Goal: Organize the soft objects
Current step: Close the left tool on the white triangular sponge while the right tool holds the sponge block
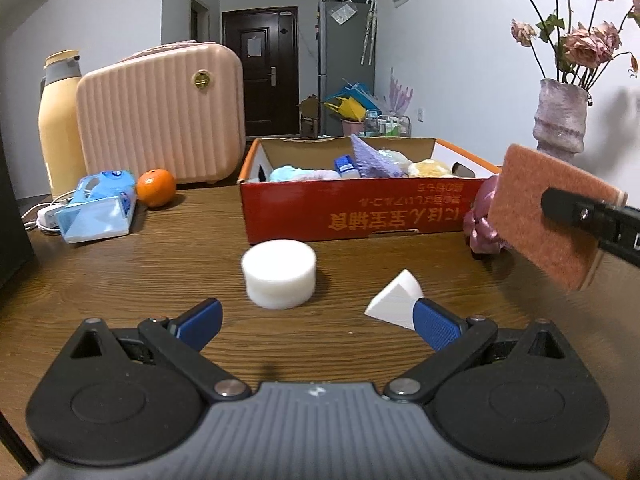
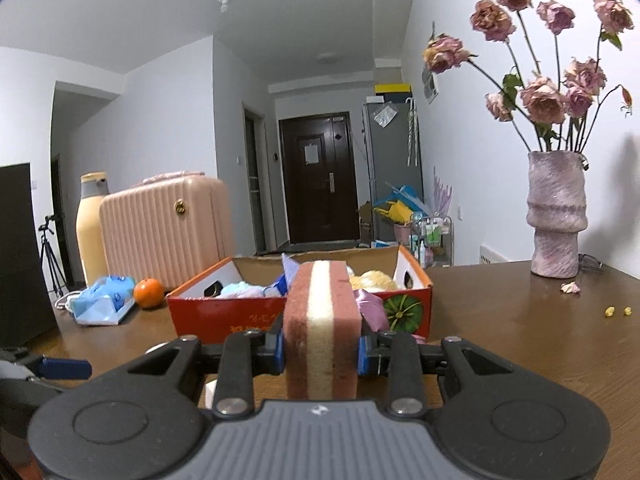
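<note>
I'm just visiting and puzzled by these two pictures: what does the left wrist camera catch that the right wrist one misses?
Only the left wrist view shows the white round block and white wedge on the table, before the open left gripper. Only the right wrist view shows the sponge's cream middle layer, loose petal and tripod. Both share the red box, orange, pink suitcase and vase.

Even, soft indoor light, faint shadows on the table (image 1: 160,272), fisheye bending and dark corners, slight blur.
</note>
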Available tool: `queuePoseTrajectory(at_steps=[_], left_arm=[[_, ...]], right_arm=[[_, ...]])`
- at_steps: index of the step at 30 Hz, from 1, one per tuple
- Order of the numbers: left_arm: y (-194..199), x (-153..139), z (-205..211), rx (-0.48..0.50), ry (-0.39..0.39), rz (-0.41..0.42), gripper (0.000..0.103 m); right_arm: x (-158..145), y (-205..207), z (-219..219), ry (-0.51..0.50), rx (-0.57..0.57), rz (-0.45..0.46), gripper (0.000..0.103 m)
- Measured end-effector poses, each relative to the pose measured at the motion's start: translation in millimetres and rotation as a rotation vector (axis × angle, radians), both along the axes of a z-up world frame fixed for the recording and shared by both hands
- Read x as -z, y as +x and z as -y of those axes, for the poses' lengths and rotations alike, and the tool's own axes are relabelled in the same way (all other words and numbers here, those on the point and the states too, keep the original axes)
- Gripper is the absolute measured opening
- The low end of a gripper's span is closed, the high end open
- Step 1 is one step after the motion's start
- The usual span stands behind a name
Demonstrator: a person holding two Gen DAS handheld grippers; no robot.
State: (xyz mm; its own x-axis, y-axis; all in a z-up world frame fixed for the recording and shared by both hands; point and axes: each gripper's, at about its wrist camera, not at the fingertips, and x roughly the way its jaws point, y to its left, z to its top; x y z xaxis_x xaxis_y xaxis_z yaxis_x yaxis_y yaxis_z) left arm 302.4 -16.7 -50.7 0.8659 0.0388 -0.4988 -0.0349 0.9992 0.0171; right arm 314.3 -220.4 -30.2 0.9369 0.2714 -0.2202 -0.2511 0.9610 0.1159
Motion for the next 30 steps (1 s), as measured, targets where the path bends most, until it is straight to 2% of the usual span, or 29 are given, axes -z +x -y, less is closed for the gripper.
queuePoseTrajectory(at_steps=[9, 18, 24, 30], left_arm=[[7, 3, 15, 0.021, 0.005, -0.013, 0.103], [26, 8, 32, 0.039, 0.021, -0.041, 0.103], [45, 16, 38, 0.058, 0.032, -0.089, 0.103], [54, 18, 39, 0.073, 0.032, -0.090, 0.103]], right_arm=[[-1, 3, 19, -0.014, 0.046, 0.030, 0.030], [1, 8, 32, -0.032, 0.072, 0.028, 0.030], [5, 13, 38, -0.055, 0.089, 0.025, 0.030], [8, 15, 41, -0.060, 0.103, 0.014, 0.030]])
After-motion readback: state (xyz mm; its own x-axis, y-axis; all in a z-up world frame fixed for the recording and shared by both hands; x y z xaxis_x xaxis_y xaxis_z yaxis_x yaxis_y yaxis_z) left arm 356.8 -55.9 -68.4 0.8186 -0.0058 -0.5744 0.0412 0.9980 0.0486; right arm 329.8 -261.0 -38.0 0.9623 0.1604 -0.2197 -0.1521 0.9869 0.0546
